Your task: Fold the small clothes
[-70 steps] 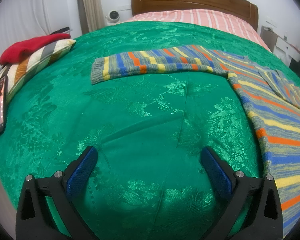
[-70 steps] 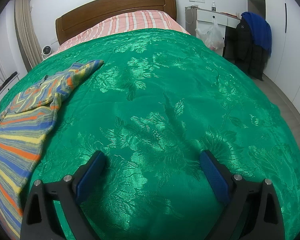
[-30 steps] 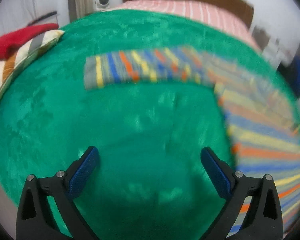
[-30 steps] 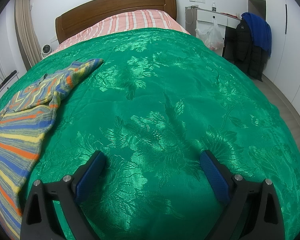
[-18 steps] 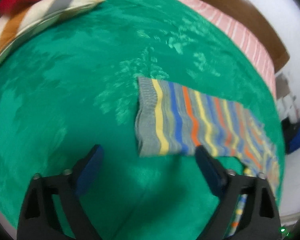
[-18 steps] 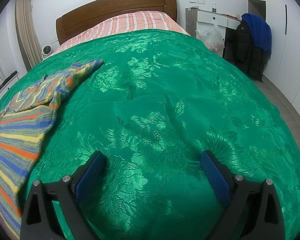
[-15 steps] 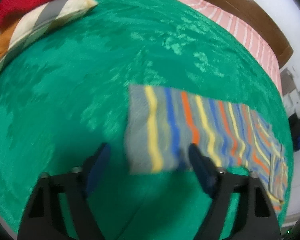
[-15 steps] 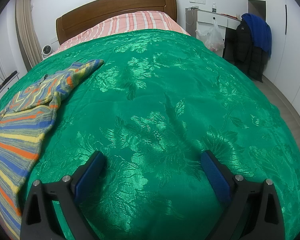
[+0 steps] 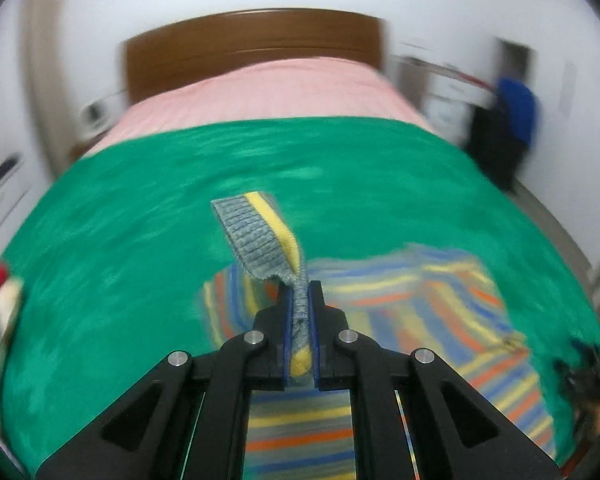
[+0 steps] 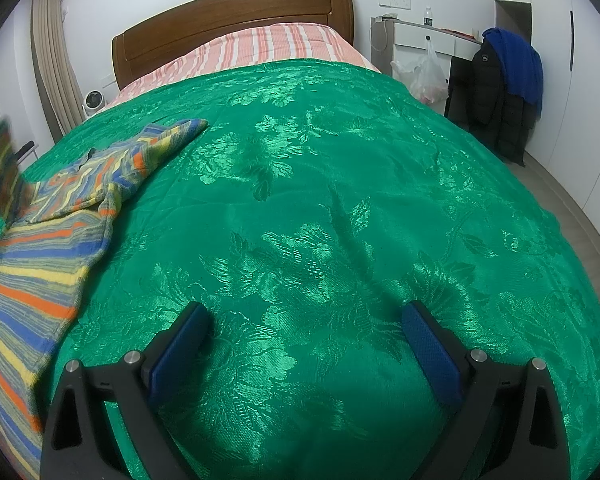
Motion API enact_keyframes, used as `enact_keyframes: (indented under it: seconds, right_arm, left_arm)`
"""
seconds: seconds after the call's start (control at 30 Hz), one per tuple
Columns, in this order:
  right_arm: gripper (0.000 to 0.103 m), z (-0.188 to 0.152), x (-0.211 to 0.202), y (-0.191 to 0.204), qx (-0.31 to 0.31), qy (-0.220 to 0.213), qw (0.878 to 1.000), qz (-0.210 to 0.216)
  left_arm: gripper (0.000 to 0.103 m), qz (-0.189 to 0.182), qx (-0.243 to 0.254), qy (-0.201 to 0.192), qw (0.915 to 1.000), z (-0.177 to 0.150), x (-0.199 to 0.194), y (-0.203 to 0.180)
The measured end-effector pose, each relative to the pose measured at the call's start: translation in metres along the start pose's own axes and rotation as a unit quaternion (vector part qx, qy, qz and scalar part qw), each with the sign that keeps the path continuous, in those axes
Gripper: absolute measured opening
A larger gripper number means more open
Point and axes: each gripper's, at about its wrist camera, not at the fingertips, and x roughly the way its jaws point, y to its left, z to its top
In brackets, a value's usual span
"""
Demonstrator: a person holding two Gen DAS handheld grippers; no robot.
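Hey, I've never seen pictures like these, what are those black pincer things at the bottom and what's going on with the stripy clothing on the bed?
Those are two hand-held claws; a person carries one in each hand, and each has a wide-angle camera looking forward along its fingers, so there is one picture per claw.

In the left claw's view, the left claw is shut on the grey and yellow cuff of a striped sweater, lifting that sleeve end above the green bedspread. This picture is blurred.

In the right claw's view, the right claw is open and holds nothing, with only bedspread between its blue pads. The sweater lies at the left edge there, its other sleeve stretched toward the wooden headboard. Beside the bed stands a white desk with dark coats hanging.
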Motion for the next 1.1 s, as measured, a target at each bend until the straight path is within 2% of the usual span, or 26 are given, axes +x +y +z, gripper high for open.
enact_keyframes:
  seconds: [0.03,0.07,0.1,0.17,0.2,0.27,0.33,0.4,0.47,0.53,0.6,0.67,0.7,0.77,0.8,0.83,0.87,0.93,1.0,1.1]
  right_arm:
    - [0.097,0.0,0.0,0.0,0.0,0.0,1.0,0.0]
    - [0.097,0.0,0.0,0.0,0.0,-0.001,1.0,0.0]
    - [0.097,0.0,0.0,0.0,0.0,-0.001,1.0,0.0]
    - [0.097,0.0,0.0,0.0,0.0,0.0,1.0,0.0]
    - [0.097,0.0,0.0,0.0,0.0,0.0,1.0,0.0]
    - [0.097,0.0,0.0,0.0,0.0,0.0,1.0,0.0]
    - [0.097,0.0,-0.001,-0.001,0.001,-0.001,1.0,0.002]
    - [0.097,0.0,-0.001,-0.001,0.001,-0.002,1.0,0.002]
    - [0.097,0.0,-0.001,-0.001,0.001,-0.002,1.0,0.001]
    - [0.097,0.0,-0.002,-0.002,0.001,-0.002,1.0,0.001]
    - [0.097,-0.001,-0.002,-0.001,0.0,-0.002,1.0,0.0]
    - [0.097,-0.001,-0.002,-0.002,-0.001,-0.002,1.0,-0.002]
    - [0.097,-0.001,-0.003,-0.002,-0.002,-0.002,1.0,-0.003]
    - [0.097,-0.001,-0.003,-0.002,-0.002,-0.002,1.0,-0.003]
    - [0.097,-0.001,-0.003,-0.002,-0.002,-0.002,1.0,-0.003]
    - [0.097,-0.001,-0.003,-0.003,-0.002,-0.002,1.0,-0.003]
    - [0.097,-0.001,-0.003,-0.002,-0.003,-0.002,1.0,-0.004]
    - [0.097,-0.001,-0.003,-0.003,-0.003,-0.002,1.0,-0.004]
    - [0.097,-0.001,-0.003,-0.002,-0.002,-0.002,1.0,-0.003]
    - [0.097,-0.001,-0.003,-0.002,-0.003,-0.002,1.0,-0.003]
  left_arm:
    - [0.01,-0.011,0.022,0.006,0.9997,-0.001,0.011,-0.026]
    - [0.02,-0.017,0.043,0.016,0.9988,-0.006,0.023,-0.052]
    - [0.052,-0.022,0.061,0.03,0.9975,-0.014,0.036,-0.072]
    - [0.085,-0.011,0.094,0.069,0.9931,-0.04,0.062,-0.11]
    - [0.084,-0.01,0.103,0.075,0.9918,-0.051,0.066,-0.119]
    - [0.084,-0.039,0.106,0.099,0.9886,-0.073,0.071,-0.128]
    - [0.084,-0.068,0.078,0.109,0.9886,-0.082,0.063,-0.112]
    - [0.084,-0.074,0.044,0.104,0.9909,-0.08,0.053,-0.087]
    - [0.084,-0.047,-0.015,0.086,0.9951,-0.068,0.037,-0.047]
    - [0.084,-0.003,-0.085,0.075,0.9936,-0.054,0.042,0.008]
    - [0.081,0.017,-0.142,0.094,0.9853,-0.049,0.059,0.052]
    - [0.077,0.003,-0.194,0.151,0.9692,-0.054,0.09,0.09]
    - [0.077,-0.009,-0.204,0.181,0.9621,-0.058,0.105,0.1]
    - [0.076,-0.012,-0.193,0.21,0.9583,-0.065,0.12,0.105]
    - [0.054,-0.013,-0.183,0.215,0.9592,-0.068,0.124,0.105]
    - [0.023,-0.025,-0.172,0.211,0.9619,-0.072,0.124,0.102]
    - [0.006,-0.033,-0.168,0.21,0.9625,-0.074,0.124,0.101]
    - [0.004,-0.012,-0.167,0.188,0.9677,-0.081,0.115,0.104]
    - [0.004,-0.006,-0.188,0.188,0.964,-0.093,0.117,0.111]
    - [0.006,0.009,-0.2,0.176,0.9639,-0.101,0.117,0.113]
